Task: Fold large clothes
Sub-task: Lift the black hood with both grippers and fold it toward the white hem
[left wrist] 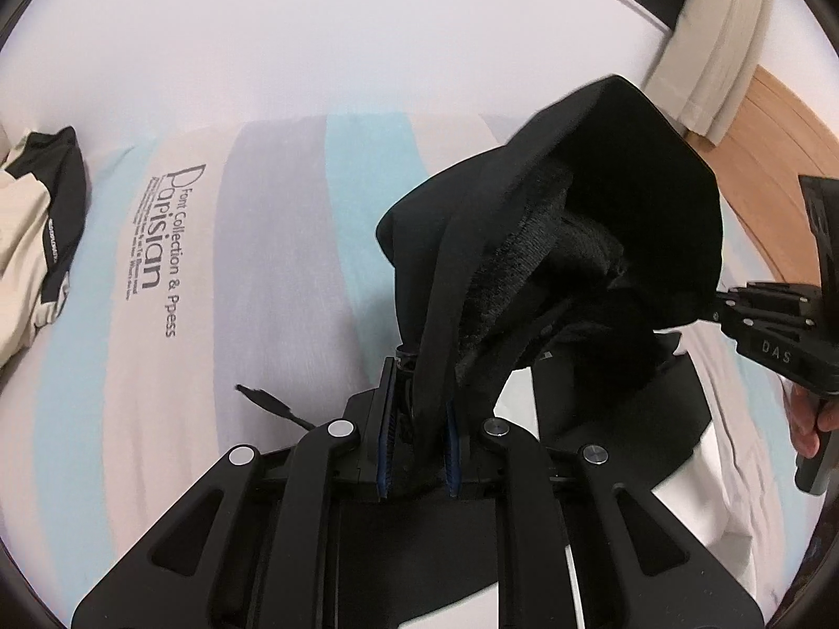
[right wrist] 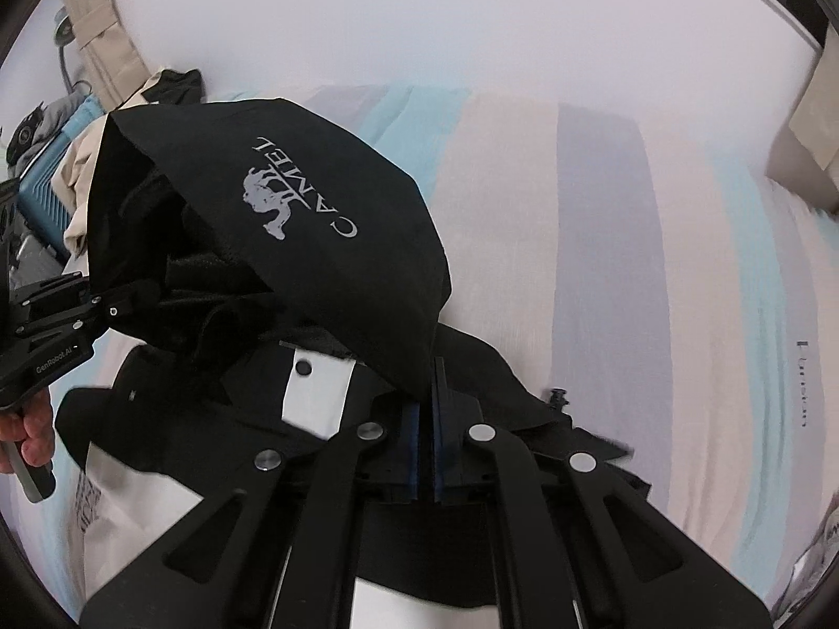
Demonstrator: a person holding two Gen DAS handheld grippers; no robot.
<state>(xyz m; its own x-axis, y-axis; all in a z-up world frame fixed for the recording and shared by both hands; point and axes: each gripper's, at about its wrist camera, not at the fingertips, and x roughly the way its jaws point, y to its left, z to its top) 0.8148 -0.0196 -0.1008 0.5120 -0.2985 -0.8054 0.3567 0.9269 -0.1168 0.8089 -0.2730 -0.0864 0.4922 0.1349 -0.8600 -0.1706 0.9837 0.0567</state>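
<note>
A black and white jacket lies on the striped bed sheet point(left wrist: 220, 272). Its black hood point(left wrist: 619, 199) is lifted off the bed between both grippers. My left gripper point(left wrist: 419, 419) is shut on the hood's left edge. My right gripper point(right wrist: 426, 419) is shut on the hood's right edge; the hood point(right wrist: 293, 199) shows a grey "CAMEL" logo. The jacket's white and black body point(right wrist: 314, 393) lies below. Each gripper shows in the other's view: the right one point(left wrist: 723, 309), the left one point(right wrist: 105, 309).
A beige and black garment point(left wrist: 36, 220) lies at the bed's left edge. A wooden floor point(left wrist: 776, 147) and a cream curtain point(left wrist: 723, 36) are at the right. A blue suitcase point(right wrist: 47, 204) and clothes stand beside the bed.
</note>
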